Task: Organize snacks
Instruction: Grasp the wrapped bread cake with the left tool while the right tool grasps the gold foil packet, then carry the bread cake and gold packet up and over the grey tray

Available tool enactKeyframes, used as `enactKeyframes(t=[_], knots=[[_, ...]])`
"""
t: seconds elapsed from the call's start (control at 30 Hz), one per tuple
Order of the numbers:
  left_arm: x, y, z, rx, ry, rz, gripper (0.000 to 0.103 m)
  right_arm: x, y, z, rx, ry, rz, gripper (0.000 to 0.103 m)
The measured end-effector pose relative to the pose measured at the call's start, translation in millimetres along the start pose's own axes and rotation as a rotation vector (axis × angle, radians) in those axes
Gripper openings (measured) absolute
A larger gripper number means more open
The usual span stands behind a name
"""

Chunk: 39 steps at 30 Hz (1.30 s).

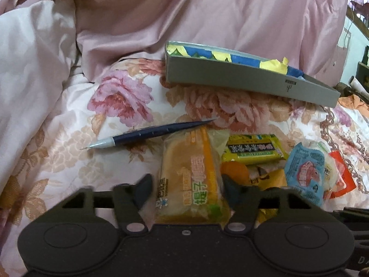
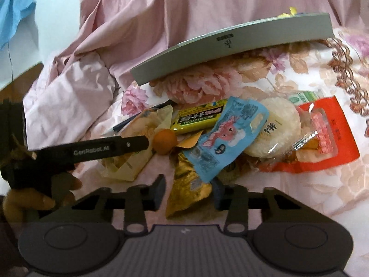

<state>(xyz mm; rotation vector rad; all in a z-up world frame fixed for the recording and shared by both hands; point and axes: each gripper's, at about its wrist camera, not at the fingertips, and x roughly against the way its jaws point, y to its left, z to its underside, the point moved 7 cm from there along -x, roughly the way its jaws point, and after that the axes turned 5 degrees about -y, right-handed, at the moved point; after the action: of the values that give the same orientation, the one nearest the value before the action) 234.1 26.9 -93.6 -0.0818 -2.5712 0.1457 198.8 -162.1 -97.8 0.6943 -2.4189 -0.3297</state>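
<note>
Left tongs [image 1: 186, 184]: closed about the orange cake pack [image 1: 191, 175]; both pads sit at its sides, apparently pinching it.
Cake pack: on the bed [image 1: 57, 115], long axis running straight away from the left tongs, near end between the fingers.
Right tongs [image 2: 189, 190]: narrowed around the near end of the gold packet [image 2: 188, 189]; whether the pads press it I cannot tell.
Gold packet: partly under the blue pouch [image 2: 226, 136], long axis pointing away from the right tongs.
Nearer hand: left for the cake pack, right for the gold packet and the rest of the pile, which lies on the right side.
Box [image 1: 230, 78]: grey, open, beyond the pile on the bed, well apart from both tongs; it holds blue and yellow wrappers, nothing more discernible.
Pen [image 1: 147, 136]: beside the cake pack's far end, not a snack.
Judgement: each pack must travel forward and over the near wall of the box.
</note>
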Motion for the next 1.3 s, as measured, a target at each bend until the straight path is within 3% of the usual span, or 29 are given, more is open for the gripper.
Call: enactKeyframes(t=[0.17,0.37,0.53,0.63,0.7,0.93,1.03,1.07,1.3], knots=[[8.4,-4.2,2.2,0.007,0.006,-0.007,0.053,4.0,10.2,0.0,0.087,-0.014,0.012,0.029],[34.1,0.2,11.1,0.056,0.04,-0.026,0.052,13.5,26.7,5.0,0.238,-0.013,0.05,0.027],[53.9,-0.8,23.0,0.058,0.06,-0.03,0.053,23.4,40.6,7.1,0.293,-0.013,0.018,0.027],[51.9,2.2,22.9,0.07,0.061,-0.026,0.053,20.0,42.6,7.3,0.285,-0.012,-0.006,0.034],[49.2,3.9,21.7,0.089,0.068,-0.015,0.054,15.5,41.5,6.9,0.271,-0.01,-0.025,0.052],[38.1,6.2,26.8,0.124,0.095,0.007,0.057,-5.7,23.6,4.3,0.149,0.011,-0.044,0.057],[35.8,4.5,28.8,0.118,0.093,0.006,0.057,-9.3,20.0,2.8,0.148,-0.01,-0.025,0.047],[35.2,3.5,29.2,0.111,0.092,0.004,0.056,-9.7,19.7,4.1,0.165,-0.013,-0.003,0.039],[38.8,2.8,28.2,0.106,0.085,-0.009,0.053,0.8,36.7,5.4,0.357,-0.051,0.072,0.024]])
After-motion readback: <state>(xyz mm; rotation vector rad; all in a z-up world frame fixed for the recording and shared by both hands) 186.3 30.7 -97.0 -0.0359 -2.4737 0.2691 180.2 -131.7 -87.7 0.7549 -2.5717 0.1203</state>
